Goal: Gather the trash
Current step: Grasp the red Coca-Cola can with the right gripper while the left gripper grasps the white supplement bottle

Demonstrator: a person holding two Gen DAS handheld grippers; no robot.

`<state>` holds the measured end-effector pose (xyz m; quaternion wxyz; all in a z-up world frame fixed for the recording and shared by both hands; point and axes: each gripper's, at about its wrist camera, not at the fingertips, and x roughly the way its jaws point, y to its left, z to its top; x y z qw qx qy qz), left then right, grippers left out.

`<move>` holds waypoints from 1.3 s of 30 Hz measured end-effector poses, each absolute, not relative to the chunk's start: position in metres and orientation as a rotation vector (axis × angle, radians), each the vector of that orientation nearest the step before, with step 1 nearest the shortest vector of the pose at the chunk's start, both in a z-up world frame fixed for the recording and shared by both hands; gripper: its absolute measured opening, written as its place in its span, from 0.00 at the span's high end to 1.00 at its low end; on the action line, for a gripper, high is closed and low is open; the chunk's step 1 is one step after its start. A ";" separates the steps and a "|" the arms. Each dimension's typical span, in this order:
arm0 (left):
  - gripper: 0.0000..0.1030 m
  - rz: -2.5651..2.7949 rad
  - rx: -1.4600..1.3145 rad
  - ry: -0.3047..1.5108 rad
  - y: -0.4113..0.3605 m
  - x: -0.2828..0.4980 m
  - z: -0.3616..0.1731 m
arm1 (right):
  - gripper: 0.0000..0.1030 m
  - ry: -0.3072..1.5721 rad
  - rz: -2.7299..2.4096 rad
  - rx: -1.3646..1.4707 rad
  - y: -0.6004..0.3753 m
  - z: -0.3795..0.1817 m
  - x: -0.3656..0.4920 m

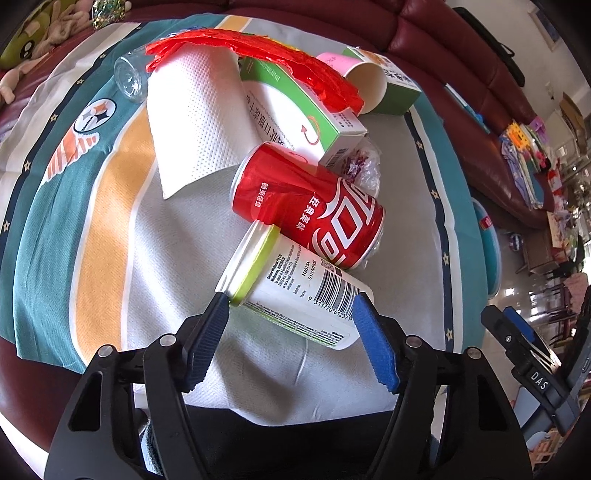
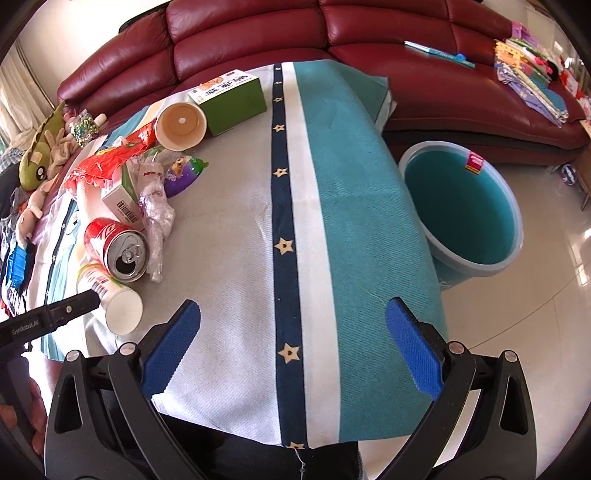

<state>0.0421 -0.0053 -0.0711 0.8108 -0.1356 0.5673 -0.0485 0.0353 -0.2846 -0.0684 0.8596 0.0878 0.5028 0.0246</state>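
Observation:
A white bottle with a lime-green band lies on its side on the striped cloth. My left gripper is down over it, one pad at the lid end and one at the base end, both touching. Behind it lies a dented red cola can, then a paper towel, a green-and-white box, a red wrapper and a paper cup. In the right wrist view the bottle and can sit at the left. My right gripper hangs open over bare cloth.
A teal bucket stands on the tiled floor right of the clothed table. A red leather sofa runs behind, with plush toys at the left. A clear glass, crumpled plastic wrap and a green carton also lie on the cloth.

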 end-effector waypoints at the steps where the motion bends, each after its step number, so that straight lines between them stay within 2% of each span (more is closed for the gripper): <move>1: 0.31 -0.101 -0.295 1.213 -0.005 0.045 -0.071 | 0.08 1.057 0.063 0.179 -0.282 -0.068 0.038; 4: 0.30 -0.091 -0.297 1.208 -0.007 0.053 -0.072 | 0.13 1.065 0.094 0.167 -0.274 -0.067 0.045; 9: 0.26 -0.093 -0.249 1.201 -0.020 0.065 -0.074 | 0.36 1.094 0.135 0.168 -0.263 -0.065 0.055; 17: 0.29 -0.110 0.031 1.142 -0.018 0.064 -0.078 | 0.37 1.164 0.218 0.170 -0.237 -0.063 0.078; 22: 0.29 -0.151 -0.039 1.165 0.016 0.063 -0.081 | 0.37 1.206 0.311 0.141 -0.202 -0.062 0.103; 26: 0.24 -0.173 -0.096 1.171 0.035 0.052 -0.079 | 0.37 1.245 0.420 0.116 -0.166 -0.059 0.123; 28: 0.23 -0.189 -0.106 1.181 0.039 0.048 -0.082 | 0.40 1.254 0.461 0.073 -0.146 -0.058 0.133; 29: 0.23 -0.197 -0.112 1.181 0.041 0.048 -0.083 | 0.44 1.262 0.475 0.056 -0.139 -0.058 0.136; 30: 0.24 -0.202 -0.114 1.175 0.044 0.047 -0.083 | 0.46 1.275 0.488 0.046 -0.134 -0.060 0.141; 34: 0.40 -0.240 -0.112 1.143 0.057 0.048 -0.079 | 0.46 1.341 0.533 -0.012 -0.106 -0.069 0.155; 39: 0.43 -0.266 -0.138 1.131 0.076 0.049 -0.074 | 0.46 1.432 0.565 -0.098 -0.076 -0.089 0.160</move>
